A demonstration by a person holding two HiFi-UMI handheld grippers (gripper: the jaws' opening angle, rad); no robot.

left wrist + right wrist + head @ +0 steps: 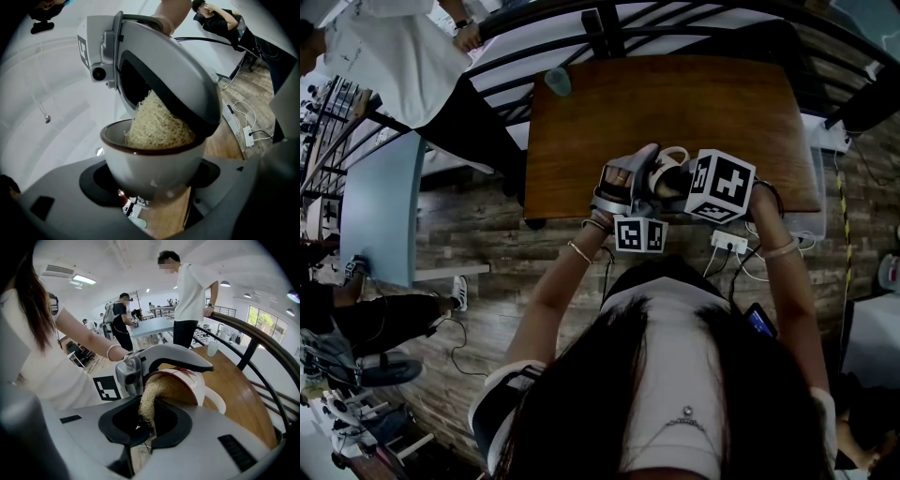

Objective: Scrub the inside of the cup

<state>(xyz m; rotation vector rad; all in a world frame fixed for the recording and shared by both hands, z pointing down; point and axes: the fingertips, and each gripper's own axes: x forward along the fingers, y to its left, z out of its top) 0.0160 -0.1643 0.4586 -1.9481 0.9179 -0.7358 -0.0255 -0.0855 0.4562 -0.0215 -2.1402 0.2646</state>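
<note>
A small pale tumbler (558,82) stands on the far left corner of the wooden table (675,103), well apart from my work and, I judge, no part of it. Nearer, my left gripper (626,190) stands wide, its jaws spread round the body of the white cup (154,164) and pressing on its sides. That broad hold carries the cup in the air, above the near edge of the table rather than on it. I hold it low on the body so that the dark rim and the whole mouth stay free of the jaws, and I turn the mouth toward my other tool so that it can get in. The cup's handle (218,401) sticks out to one side, clear of both tools. Inside the mouth sits the scrubber (157,124), a pale bundle of stringy fibre. It fills much of the opening and lies against the inner wall, which is where it must rub. To the right, my right gripper (145,420) is narrow, its jaws pinched on the scrubber's near end, and it reaches in steeply from above the rim. A tight pinch there seems right to me, since a loose one would let the fibre slip out when I twist.
</note>
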